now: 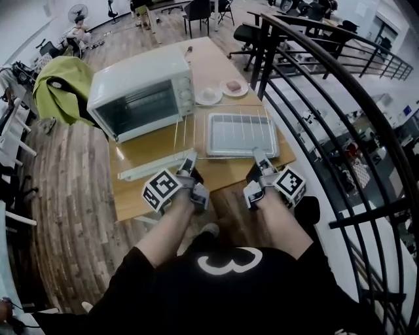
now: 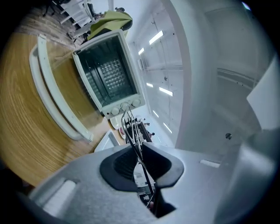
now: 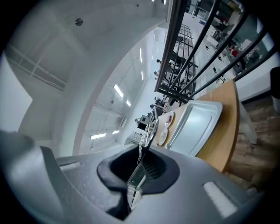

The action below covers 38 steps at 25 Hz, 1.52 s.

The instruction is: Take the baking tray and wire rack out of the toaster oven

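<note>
The wooden table (image 1: 147, 149) carries the open toaster oven (image 1: 141, 91), and to its right the baking tray (image 1: 242, 134) lies flat with its long side along the near edge. The wire rack (image 1: 190, 131) is held level over the tray, its long axis running left to right. The left gripper (image 1: 190, 159) and right gripper (image 1: 260, 157) are each clamped narrow on its near-edge wires.

Place: open-plan office or lab workspace on an upper level.
Edge: black railing (image 1: 340, 85), with desks visible on the level below.
Furniture: office chairs (image 1: 196, 12), standing fan (image 1: 78, 12), wood-plank floor (image 1: 65, 196).
Surface: plain wooden surface (image 1: 209, 55) carrying a toaster oven (image 1: 141, 91).
Ceiling: white, with strip lights (image 2: 156, 37).
</note>
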{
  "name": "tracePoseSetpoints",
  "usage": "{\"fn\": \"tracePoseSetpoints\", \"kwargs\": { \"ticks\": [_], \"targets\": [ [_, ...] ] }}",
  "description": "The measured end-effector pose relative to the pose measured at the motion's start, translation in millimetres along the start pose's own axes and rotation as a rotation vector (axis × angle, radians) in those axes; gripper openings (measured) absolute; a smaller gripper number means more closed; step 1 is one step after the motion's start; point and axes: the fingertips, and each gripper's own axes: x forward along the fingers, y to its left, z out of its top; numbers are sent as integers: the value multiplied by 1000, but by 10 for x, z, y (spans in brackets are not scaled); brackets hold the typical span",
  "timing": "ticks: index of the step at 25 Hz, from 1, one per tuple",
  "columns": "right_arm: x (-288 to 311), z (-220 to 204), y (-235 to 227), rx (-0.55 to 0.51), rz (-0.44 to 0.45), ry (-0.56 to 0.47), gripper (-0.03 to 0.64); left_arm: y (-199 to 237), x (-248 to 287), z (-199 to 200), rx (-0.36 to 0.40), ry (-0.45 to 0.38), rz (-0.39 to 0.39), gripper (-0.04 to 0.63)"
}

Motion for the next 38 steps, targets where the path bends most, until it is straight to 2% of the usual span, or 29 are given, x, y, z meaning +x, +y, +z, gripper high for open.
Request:
{"fn": "tracePoseSetpoints", "kwargs": {
  "ticks": [6, 11, 20, 26, 38],
  "targets": [
    [-296, 429, -214, -7, -25, -66, 17, -171, 337, -444, 19, 85, -41, 43],
    [-350, 659, -440, 8, -52, -84, 18, -157, 610, -682, 9, 127, -28, 43],
    [117, 1055, -990, 23, -105, -53, 20, 99, 1342, -794, -5, 155, 15, 43],
    [275, 1089, -1217, 37, -124, -23, 26, 199, 1522, -804, 17, 161, 38, 41],
    [505, 926, -1650, 36, -168, 41, 29, 719, 1637, -885, -32, 181, 116, 41]
  ]
}}
